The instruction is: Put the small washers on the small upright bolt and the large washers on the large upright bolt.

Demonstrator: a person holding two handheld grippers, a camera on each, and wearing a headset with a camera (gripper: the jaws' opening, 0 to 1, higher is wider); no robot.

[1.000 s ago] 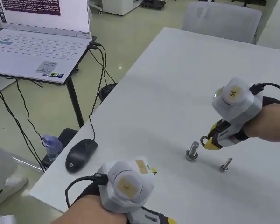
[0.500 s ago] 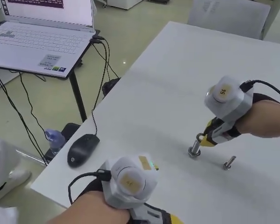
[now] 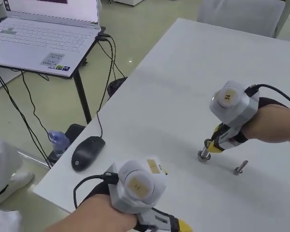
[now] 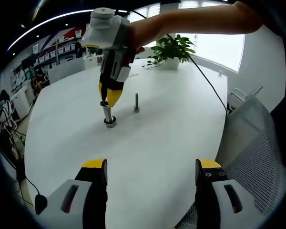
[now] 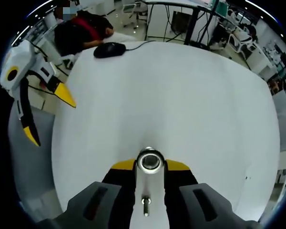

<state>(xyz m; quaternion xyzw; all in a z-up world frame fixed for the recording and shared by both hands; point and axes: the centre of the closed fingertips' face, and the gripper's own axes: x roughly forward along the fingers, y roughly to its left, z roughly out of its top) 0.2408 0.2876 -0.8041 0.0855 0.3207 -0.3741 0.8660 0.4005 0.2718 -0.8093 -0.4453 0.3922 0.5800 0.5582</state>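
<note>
The large upright bolt (image 3: 203, 152) (image 4: 107, 115) stands on the white table (image 3: 174, 87), and the small upright bolt (image 3: 239, 168) (image 4: 137, 102) stands a short way to its right. My right gripper (image 3: 213, 146) (image 4: 107, 97) (image 5: 150, 164) is shut on a silver washer (image 5: 150, 161) (image 4: 103, 102), held right at the top of the large bolt. My left gripper (image 4: 151, 167) (image 3: 176, 226) (image 5: 47, 116) stays low at the table's near edge, open, nothing between its jaws.
A black mouse (image 3: 87, 151) (image 5: 110, 48) lies at the table's left corner, its cable running off the edge. A laptop (image 3: 43, 34) sits on a stand to the left, beside the table. A mesh chair (image 4: 250, 138) stands by the table. A potted plant (image 4: 170, 50) stands at the far end.
My right gripper has moved left and down with the washer, from beside the large bolt to right over its top. The left gripper has stayed put.
</note>
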